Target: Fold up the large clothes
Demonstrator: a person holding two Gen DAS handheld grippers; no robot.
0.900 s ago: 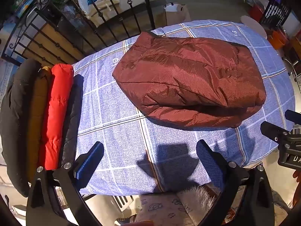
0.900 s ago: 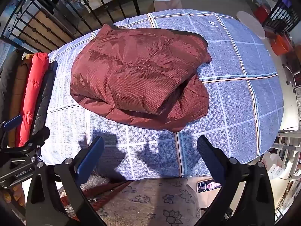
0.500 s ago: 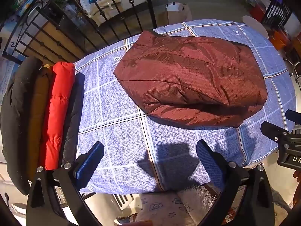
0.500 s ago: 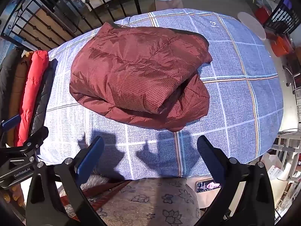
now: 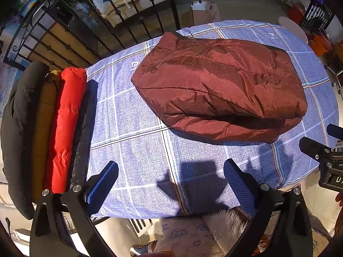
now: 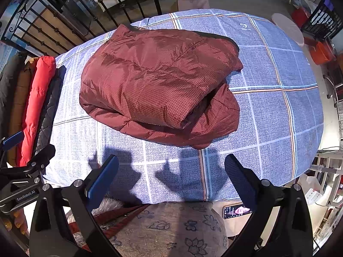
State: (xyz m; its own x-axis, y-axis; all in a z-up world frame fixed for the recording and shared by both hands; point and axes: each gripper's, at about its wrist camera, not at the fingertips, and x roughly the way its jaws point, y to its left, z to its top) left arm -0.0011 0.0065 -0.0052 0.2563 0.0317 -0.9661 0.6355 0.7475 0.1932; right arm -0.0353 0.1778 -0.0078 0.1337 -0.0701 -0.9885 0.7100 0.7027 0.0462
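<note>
Folded maroon jacket (image 5: 218, 85) is seen lying ahead of both grippers on the checked bedsheet (image 5: 139, 150), long axis running L-R. Left gripper (image 5: 171, 184) & right gripper (image 6: 171, 180) are held spread, empty, near edge; neither looks clearly nearer.

Maroon jacket (image 5: 218, 87): thin woven cloth, fine ripstop grid, slight sheen, puffy, creased. Tabletop cover (image 5: 139, 150): matt printed cotton-like cloth, blue check. Left claw (image 5: 171, 184) and right claw (image 6: 171, 180): matt black plastic-looking arms, silvery metal screws, blue finger pads (image 5: 100, 186) with fine textured, rubbery-looking surface. Red jacket (image 5: 66, 124): smooth quilted cloth, mild sheen. Railing (image 5: 120, 15): black painted metal, glossy. Cushion (image 6: 171, 229): coarse matt floral cloth. Phone (image 6: 236, 211): glossy screen.
</note>
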